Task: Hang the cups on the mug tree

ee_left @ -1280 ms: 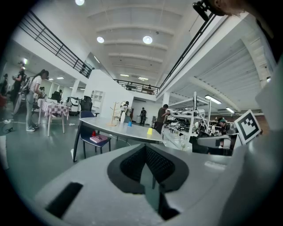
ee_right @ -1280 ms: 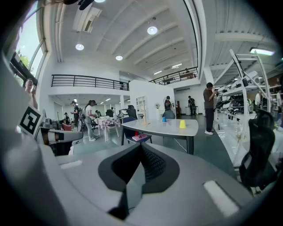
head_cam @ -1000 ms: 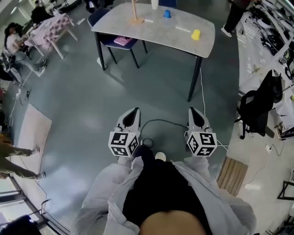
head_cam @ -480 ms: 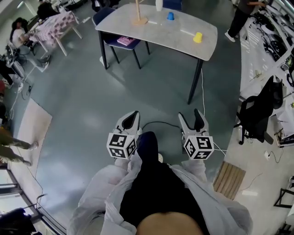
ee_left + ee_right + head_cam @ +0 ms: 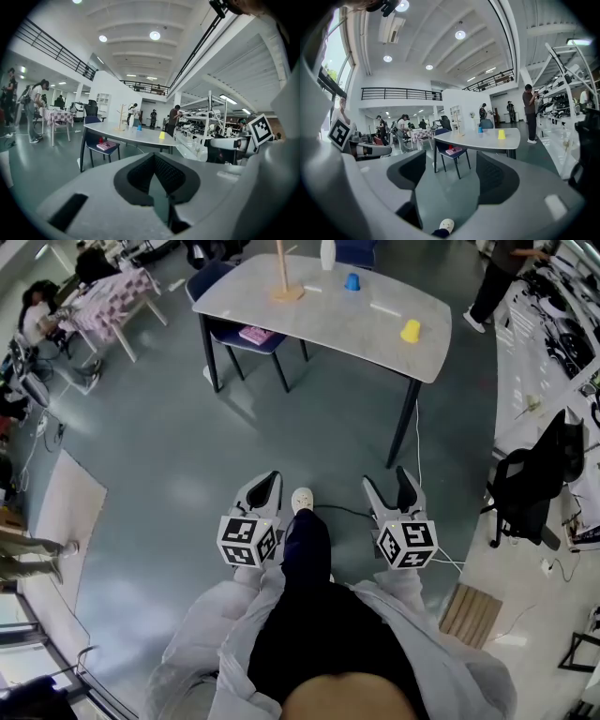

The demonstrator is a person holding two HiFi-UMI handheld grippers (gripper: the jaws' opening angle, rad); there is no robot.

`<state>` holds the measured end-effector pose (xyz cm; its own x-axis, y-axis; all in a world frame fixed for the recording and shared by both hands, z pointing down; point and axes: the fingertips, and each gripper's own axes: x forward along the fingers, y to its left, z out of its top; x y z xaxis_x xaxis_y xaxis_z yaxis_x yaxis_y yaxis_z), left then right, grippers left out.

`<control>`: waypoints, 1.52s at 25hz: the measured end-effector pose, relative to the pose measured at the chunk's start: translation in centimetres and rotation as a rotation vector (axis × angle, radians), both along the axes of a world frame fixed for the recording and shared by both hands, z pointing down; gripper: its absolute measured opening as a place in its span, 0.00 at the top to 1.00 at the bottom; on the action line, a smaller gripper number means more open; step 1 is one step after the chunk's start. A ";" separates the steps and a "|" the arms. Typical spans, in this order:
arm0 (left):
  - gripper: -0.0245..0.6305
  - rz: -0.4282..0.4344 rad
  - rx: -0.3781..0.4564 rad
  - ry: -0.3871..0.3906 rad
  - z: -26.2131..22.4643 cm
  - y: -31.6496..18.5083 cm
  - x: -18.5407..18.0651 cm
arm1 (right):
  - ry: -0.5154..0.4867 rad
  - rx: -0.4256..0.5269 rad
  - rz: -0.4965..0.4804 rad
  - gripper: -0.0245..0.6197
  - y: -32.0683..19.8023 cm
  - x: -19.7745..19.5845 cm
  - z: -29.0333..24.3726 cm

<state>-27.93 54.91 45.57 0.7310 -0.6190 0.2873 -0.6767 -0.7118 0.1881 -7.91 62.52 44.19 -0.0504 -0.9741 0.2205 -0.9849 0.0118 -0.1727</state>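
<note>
Far ahead stands a grey table (image 5: 309, 320). On it are a wooden mug tree (image 5: 281, 277), a blue cup (image 5: 352, 282) and a yellow cup (image 5: 411, 331). Both gripper views show them small: mug tree (image 5: 123, 117) (image 5: 458, 124), blue cup (image 5: 139, 127) (image 5: 480, 130), yellow cup (image 5: 161, 135) (image 5: 501, 134). My left gripper (image 5: 270, 482) (image 5: 154, 164) is shut and empty, held over the floor well short of the table. My right gripper (image 5: 387, 482) (image 5: 450, 161) is beside it; its jaws have just been opening and stand open with nothing between them.
A blue chair with a pink book (image 5: 255, 334) is tucked under the table's left side. A white bottle (image 5: 327, 254) stands on the table's far edge. A black office chair (image 5: 530, 484), a floor cable (image 5: 342, 512) and a wooden pallet (image 5: 473, 598) lie to the right. People stand around the room.
The right gripper's jaws went from shut to open. Both grippers moved forward with the person, whose white shoe now shows between them; the table sits slightly nearer.
</note>
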 end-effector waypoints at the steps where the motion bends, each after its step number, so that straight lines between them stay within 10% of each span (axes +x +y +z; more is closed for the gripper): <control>1: 0.96 -0.003 -0.001 0.001 0.1 -1.3 0.3 | 0.000 0.001 -0.003 0.45 -1.3 0.4 0.0; 20: 0.96 0.030 0.017 0.005 -2.1 -31.2 5.5 | 0.032 0.037 -0.001 0.45 -32.0 6.0 -2.9; 38: 0.96 -0.084 -0.038 -0.012 1.1 -42.4 3.7 | 0.007 -0.014 -0.130 0.45 -45.9 4.8 0.0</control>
